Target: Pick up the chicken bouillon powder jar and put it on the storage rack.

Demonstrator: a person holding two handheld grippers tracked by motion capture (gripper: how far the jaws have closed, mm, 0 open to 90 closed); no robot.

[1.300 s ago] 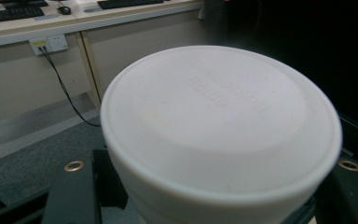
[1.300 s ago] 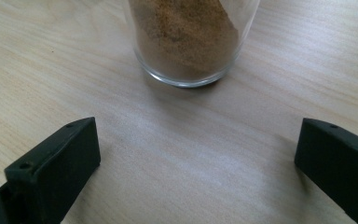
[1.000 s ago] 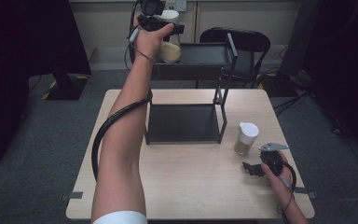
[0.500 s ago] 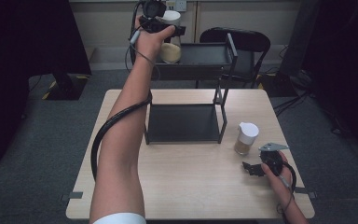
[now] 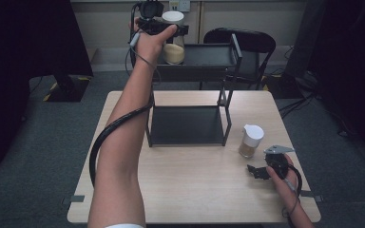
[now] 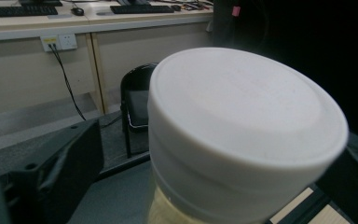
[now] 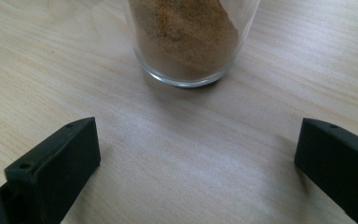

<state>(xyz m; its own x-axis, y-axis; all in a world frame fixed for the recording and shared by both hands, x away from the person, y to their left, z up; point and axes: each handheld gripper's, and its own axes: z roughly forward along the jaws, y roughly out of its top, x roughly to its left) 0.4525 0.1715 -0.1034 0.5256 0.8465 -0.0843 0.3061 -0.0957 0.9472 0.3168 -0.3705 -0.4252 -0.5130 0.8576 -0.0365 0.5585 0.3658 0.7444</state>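
The left claw (image 5: 167, 24) has just been opening, its jaws spread around the white-lidded jar (image 6: 242, 135) between them. The right claw (image 7: 196, 154) rests spread on the bench (image 5: 195, 190), the brown-spice jar (image 7: 186, 37) just ahead.

Two jars (image 5: 173, 40) (image 5: 251, 141), one rack (image 5: 190, 126)

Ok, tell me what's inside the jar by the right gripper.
The glass jar on the table holds a brown powder, seen through its wall in the right gripper view. Its white lid covers the top, so the powder's surface is hidden.
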